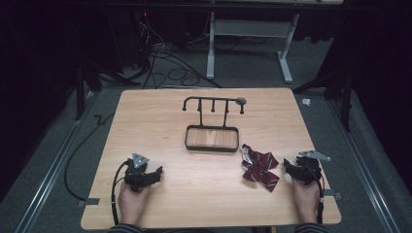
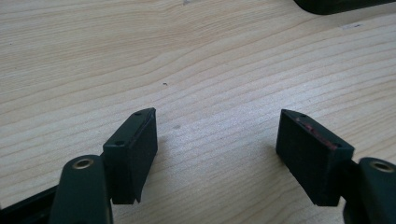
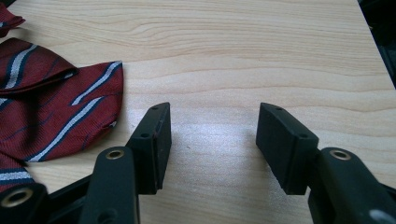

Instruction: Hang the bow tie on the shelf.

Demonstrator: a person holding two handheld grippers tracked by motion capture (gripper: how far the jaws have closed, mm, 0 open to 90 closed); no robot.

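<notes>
From the high view, a black metal stand with a rimmed tray base and a bar of hooks stood on the middle of the wooden table, and everything else lay on the person's side of it. A dark red striped bow tie lay crumpled just off the stand's near right corner. The left gripper rested on the tabletop well off the stand's near left corner, held in the left hand, while the right gripper sat just beyond the bow tie, on the side away from the stand, held in the right hand. In the left gripper view, the gripper's two black jaws stood wide apart over bare wood, a dark edge of the stand showing at the top. In the right gripper view, the jaws were likewise spread with nothing between them, and the bow tie lay just beside one jaw, close to it but not gripped.
</notes>
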